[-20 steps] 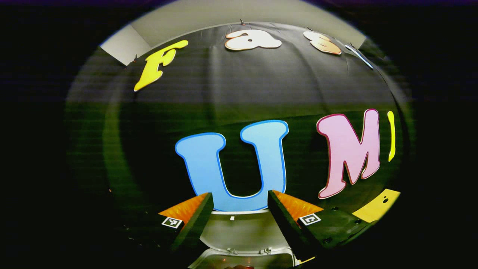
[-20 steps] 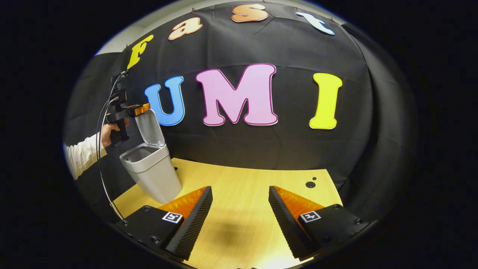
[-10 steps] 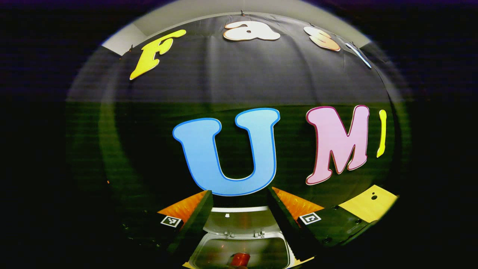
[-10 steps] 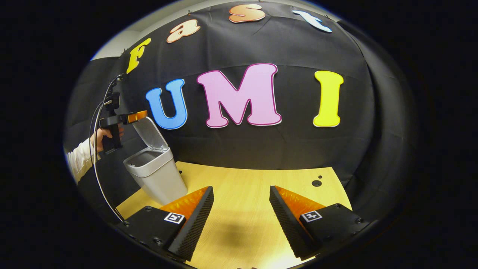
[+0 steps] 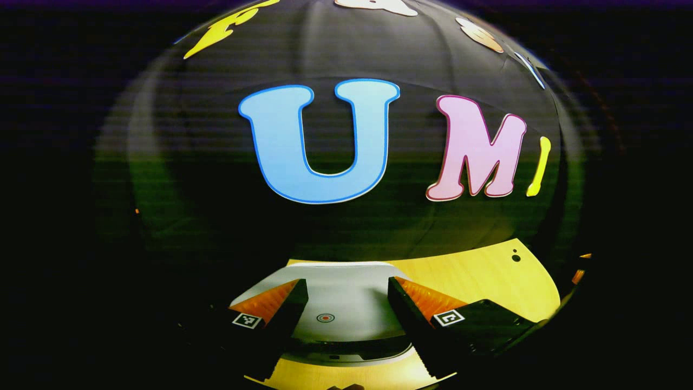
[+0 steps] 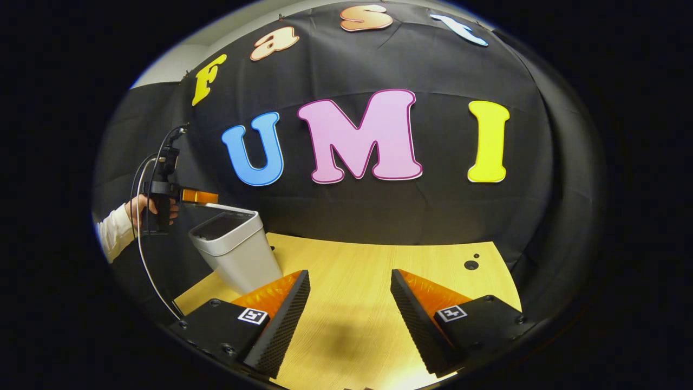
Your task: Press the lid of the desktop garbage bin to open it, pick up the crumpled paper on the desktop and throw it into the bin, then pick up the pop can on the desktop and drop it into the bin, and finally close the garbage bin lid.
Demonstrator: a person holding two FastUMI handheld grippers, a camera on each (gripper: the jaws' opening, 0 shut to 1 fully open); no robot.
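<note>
1. Closing step: left gripper [image 5: 346, 303] over the lid [image 5: 338, 295], fingers spread wide, grasping nothing — press down flat near the lid's front edge until it seats, without tipping the bin [image 6: 238, 252].
2. Lid nearly flat on the bin at the desktop's [image 6: 368, 281] left end.
3. Right gripper [image 6: 349, 309] released too, hovering above bare wood — keep away.
4. Count: one bin, one lid, two grippers.

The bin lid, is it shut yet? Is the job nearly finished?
Nearly. No paper or can lies on the visible desk. The lid is almost flat on the bin, a thin gap still showing. The left gripper hovers open over it; the right gripper waits open. Only the final press remains.
</note>
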